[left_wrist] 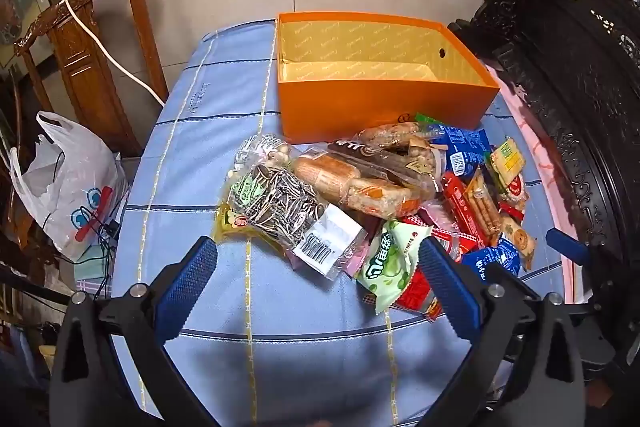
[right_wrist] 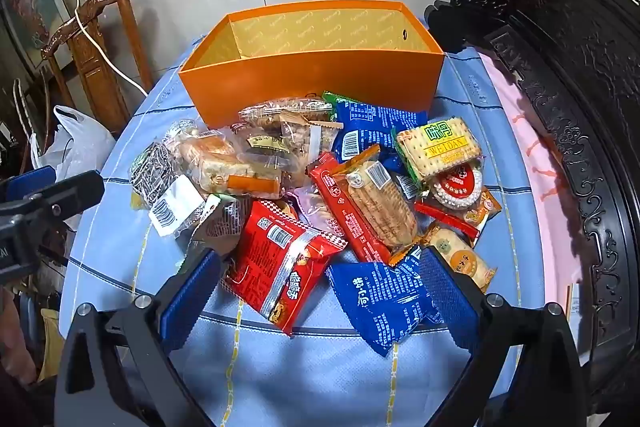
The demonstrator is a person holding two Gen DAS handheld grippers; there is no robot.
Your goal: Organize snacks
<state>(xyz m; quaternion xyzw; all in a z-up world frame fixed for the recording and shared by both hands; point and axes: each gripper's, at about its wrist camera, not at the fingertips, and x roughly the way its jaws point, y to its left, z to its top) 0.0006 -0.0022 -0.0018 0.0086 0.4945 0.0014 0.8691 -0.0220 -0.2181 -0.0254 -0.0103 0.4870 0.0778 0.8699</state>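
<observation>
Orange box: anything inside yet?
Nothing visible inside the orange box: the left wrist view shows bare patterned lining on the far walls and part of the floor. The near wall hides the front strip of the floor. The snacks all lie outside it.

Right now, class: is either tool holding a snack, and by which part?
Neither. The left tool and right tool hang open over the snack pile.

Pink packet [right_wrist: 316, 207] (label perhaps unreadable) lies mostly buried.
</observation>
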